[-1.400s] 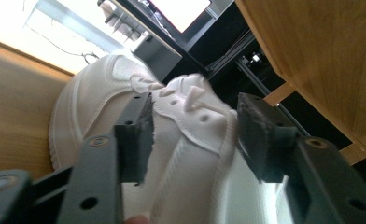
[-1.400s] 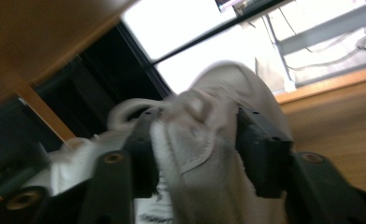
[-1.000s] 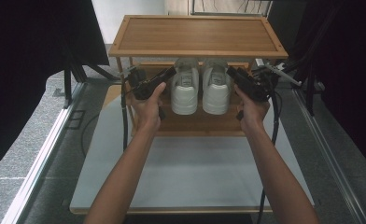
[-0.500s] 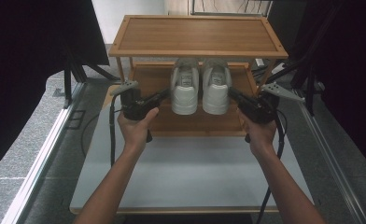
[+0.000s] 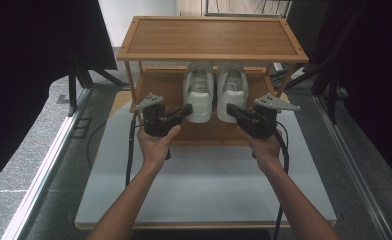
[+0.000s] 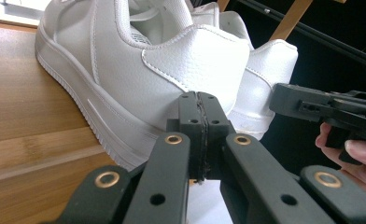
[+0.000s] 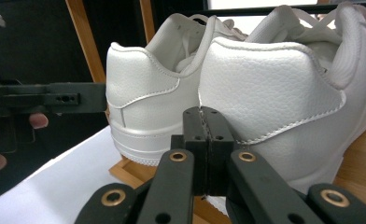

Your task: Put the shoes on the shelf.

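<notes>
Pair of white sneakers [image 5: 215,89] sits heels-out on the lower shelf of the bamboo rack [image 5: 209,36], handy for a heel grasp. Left gripper [image 5: 186,109] and right gripper [image 5: 231,110] flank the heels, jaws pressed together, empty. White bench [image 5: 204,185] below the rack offers withdrawal room; rack posts crowd both sides.

In the high view the rack's top shelf [image 5: 211,37] hides the toes of both shoes [image 5: 199,95]. The left gripper view's top edge cuts off the near shoe [image 6: 139,70], and the right claw [image 7: 208,140] covers part of a heel.
</notes>
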Available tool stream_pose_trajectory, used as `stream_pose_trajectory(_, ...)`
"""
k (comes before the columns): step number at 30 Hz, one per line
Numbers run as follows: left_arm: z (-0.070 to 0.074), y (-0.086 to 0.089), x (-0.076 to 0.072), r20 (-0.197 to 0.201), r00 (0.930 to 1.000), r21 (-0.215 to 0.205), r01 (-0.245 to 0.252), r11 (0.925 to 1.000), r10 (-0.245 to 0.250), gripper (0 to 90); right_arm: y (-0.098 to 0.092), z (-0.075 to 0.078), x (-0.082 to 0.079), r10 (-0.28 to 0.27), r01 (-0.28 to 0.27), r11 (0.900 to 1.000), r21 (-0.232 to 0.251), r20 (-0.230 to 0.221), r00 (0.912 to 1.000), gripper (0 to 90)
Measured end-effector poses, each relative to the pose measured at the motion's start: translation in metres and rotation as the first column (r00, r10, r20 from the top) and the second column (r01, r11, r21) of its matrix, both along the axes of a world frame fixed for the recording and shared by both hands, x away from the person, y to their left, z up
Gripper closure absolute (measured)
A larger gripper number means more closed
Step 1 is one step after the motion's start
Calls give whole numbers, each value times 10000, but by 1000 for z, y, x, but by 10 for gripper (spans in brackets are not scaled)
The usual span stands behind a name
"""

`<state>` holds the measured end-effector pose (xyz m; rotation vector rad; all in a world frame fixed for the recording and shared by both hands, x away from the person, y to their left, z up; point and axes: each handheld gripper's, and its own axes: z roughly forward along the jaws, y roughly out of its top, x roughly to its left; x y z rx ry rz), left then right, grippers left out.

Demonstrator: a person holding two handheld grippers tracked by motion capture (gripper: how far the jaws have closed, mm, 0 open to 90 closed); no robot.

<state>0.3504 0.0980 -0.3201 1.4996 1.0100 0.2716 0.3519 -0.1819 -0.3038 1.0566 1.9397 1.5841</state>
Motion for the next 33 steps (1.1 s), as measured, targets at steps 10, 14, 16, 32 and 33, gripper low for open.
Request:
stream_pose_trajectory(10,0,-7,2,278,9995,173,-170,9997,165,898,1,-1,0,-104,104,9999,102,47,9999,898)
stream_pose_trajectory(14,3,-15,3,319,9995,355,-55,9994,43,898,-1,-1,1,-13,14,9996,269,-45,10000,898)
stream_pose_trajectory(16,4,-18,2,451,9989,563,-114,9983,89,897,-1,-2,1,0,3,9995,308,-86,10000,897)
stream_pose_trajectory(32,-1,-13,4,355,9994,115,-7,9999,3,897,-3,-2,4,195,-190,9996,197,-241,9995,898)
stream_pose_trajectory(33,-1,-13,4,347,9994,79,8,10000,-11,896,-2,-2,4,187,-182,9996,219,-233,9996,898)
